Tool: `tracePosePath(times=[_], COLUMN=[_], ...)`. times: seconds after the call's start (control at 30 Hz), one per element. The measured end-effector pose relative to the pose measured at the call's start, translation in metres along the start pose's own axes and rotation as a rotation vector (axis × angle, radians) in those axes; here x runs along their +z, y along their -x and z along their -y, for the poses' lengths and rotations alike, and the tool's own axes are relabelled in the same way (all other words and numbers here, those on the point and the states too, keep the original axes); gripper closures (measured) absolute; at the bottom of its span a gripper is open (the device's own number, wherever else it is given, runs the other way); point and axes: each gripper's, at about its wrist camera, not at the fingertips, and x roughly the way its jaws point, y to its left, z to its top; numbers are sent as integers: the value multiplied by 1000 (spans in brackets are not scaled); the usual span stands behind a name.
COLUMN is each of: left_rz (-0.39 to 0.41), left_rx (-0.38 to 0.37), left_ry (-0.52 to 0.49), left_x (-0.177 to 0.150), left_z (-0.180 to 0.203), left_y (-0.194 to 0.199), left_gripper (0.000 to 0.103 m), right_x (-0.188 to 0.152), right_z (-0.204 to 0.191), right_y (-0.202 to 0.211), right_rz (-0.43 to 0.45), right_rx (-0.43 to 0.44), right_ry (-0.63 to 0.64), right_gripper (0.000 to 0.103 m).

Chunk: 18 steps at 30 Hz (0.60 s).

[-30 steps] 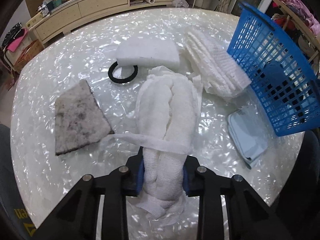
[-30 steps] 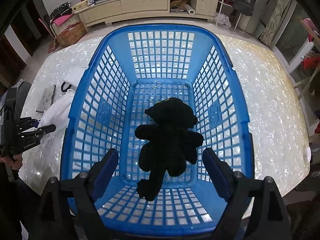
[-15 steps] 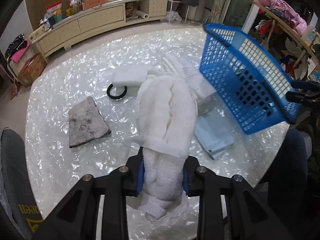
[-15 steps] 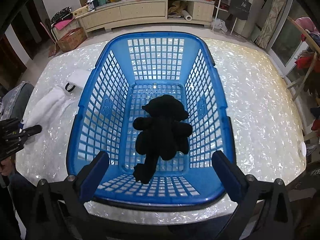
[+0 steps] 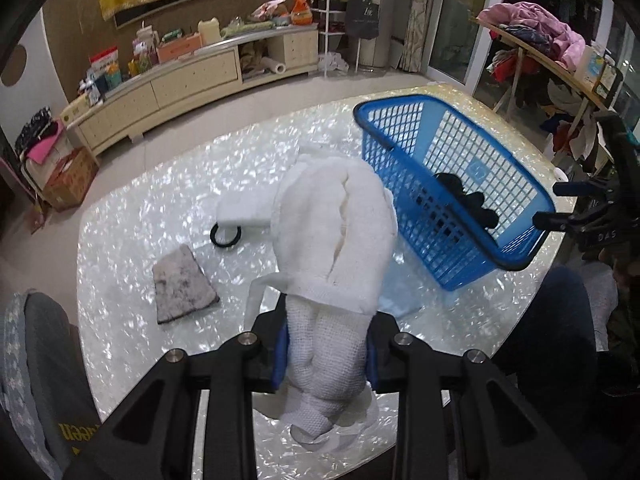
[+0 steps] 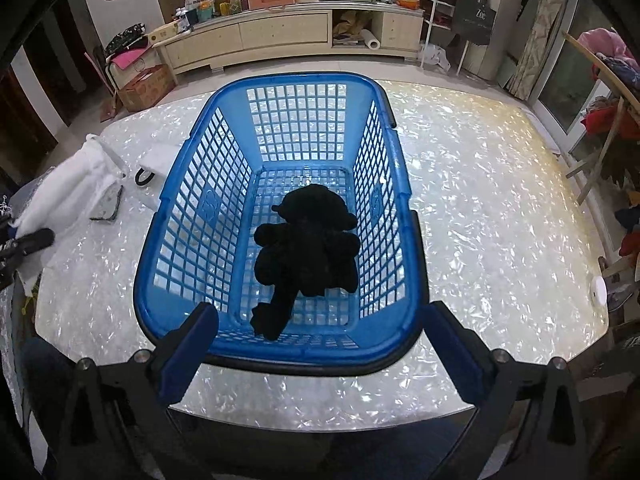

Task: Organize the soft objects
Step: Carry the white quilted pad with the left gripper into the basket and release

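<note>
Left tongs clenched on a white gauzy bundle, which hangs clear above the pearly tabletop; right tongs released, jaws just opened to full spread with nothing between them, poised at the near rim of the blue basket; black plush toy lies on the basket floor; on the tabletop left of the basket: grey felt piece, black ring, white foam block farther back.
</note>
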Motion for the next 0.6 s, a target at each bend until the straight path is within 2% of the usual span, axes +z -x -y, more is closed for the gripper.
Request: tracePosePath(times=[0.33,0.6], left_rz=[37,45], left_rx=[-12,-29], left_ry=[-82,-176], left_x=[29,59], left_z=[34,64], left_y=[12,1], left_gripper=[76,76], right_x=[-4,-2], right_z=[13,27], right_y=[4,-1], right_rz=[17,22], right_rx=[17,26], right_ry=[-10,-23], right_gripper=[0,0])
